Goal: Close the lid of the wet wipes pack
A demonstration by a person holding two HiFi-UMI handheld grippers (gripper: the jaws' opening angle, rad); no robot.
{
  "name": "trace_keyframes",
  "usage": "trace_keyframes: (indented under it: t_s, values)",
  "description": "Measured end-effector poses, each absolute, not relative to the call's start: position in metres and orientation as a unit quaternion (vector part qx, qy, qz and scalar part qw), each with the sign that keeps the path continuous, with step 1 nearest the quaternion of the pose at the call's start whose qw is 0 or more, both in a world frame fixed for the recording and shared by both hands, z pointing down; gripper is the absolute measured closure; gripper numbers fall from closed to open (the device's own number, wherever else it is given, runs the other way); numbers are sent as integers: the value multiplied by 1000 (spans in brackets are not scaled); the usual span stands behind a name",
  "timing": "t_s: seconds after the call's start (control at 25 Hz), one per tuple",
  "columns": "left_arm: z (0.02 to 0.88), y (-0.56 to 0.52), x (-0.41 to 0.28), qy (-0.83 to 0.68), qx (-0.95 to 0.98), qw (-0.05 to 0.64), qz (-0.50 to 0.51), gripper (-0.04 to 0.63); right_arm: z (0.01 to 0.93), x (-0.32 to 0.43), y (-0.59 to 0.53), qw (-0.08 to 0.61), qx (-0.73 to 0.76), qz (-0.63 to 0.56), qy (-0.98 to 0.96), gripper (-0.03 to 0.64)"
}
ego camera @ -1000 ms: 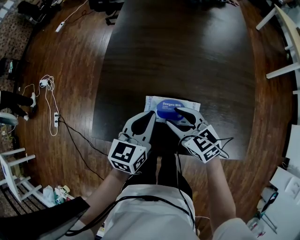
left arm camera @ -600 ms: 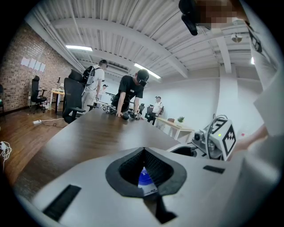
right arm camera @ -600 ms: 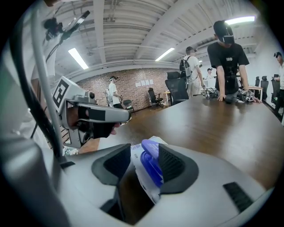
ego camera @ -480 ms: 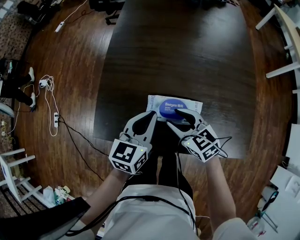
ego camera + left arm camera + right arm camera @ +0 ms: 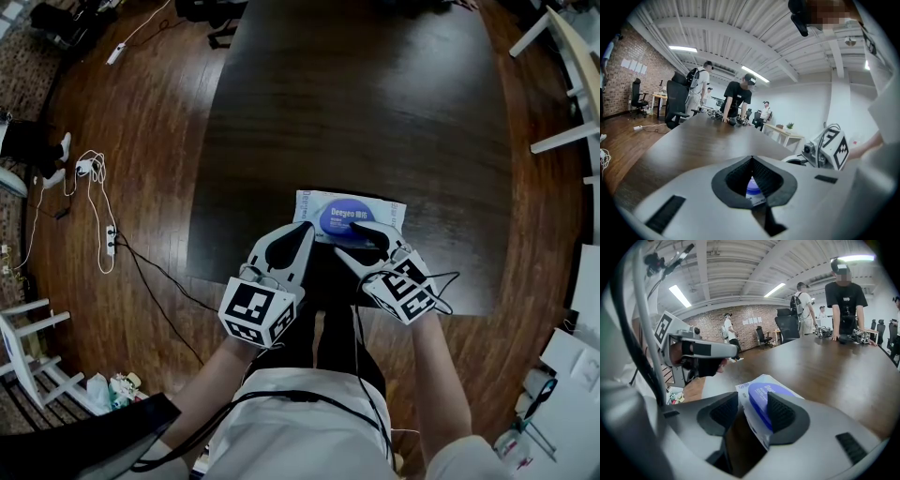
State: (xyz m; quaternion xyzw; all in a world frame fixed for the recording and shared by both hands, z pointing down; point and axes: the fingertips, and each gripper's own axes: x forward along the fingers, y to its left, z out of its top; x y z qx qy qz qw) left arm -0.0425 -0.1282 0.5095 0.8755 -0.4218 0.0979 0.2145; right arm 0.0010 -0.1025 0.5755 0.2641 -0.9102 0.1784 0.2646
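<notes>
Two grippers on my feed: left gripper (image 5: pixel 302 228) fingers clenched empty, right gripper (image 5: pixel 752 405) fingers released over blue oval lid (image 5: pixel 339 217) of white wet-wipes pack (image 5: pixel 382 208).

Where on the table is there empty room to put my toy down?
The dark table beyond the wet wipes pack is bare, and so are the strips left and right of it. It's crowded at the near edge, where the pack, left gripper and right gripper bunch together.
</notes>
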Motion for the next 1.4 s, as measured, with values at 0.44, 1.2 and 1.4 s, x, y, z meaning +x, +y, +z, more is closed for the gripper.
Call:
trace_keyframes:
  t_s: [0.44,1.2,1.4]
  values:
    - [511,-125,-40,-416,878,215,97,594,587,4,-95,290,261,183,-902,436]
    - [507,-137,-58,-423,876,213,93,594,603,-3,-97,337,255,188,-886,436]
    - [508,-138,-57,-421,877,214,92,594,614,0,-97,350,256,192,-880,436]
